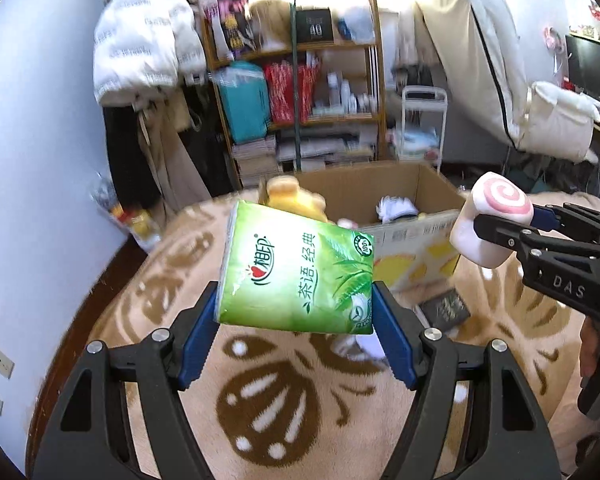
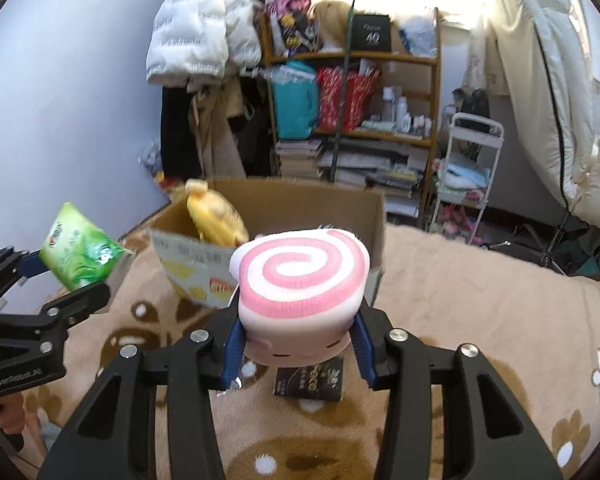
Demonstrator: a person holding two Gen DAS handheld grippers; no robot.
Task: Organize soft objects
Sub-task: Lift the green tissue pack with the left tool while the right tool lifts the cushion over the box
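The green tissue pack (image 1: 296,268) is sitting clamped between the left gripper (image 1: 296,320) pads, off the rug; the pink swirl plush (image 2: 300,292) is being squeezed in the right gripper (image 2: 300,344); ahead of both, the cardboard box (image 2: 340,208) is already holding a yellow plush (image 2: 216,216) and something white; judging by this, both carried items are still waiting to go in; a dark booklet (image 2: 310,382) is lying on the rug (image 2: 480,300) below.
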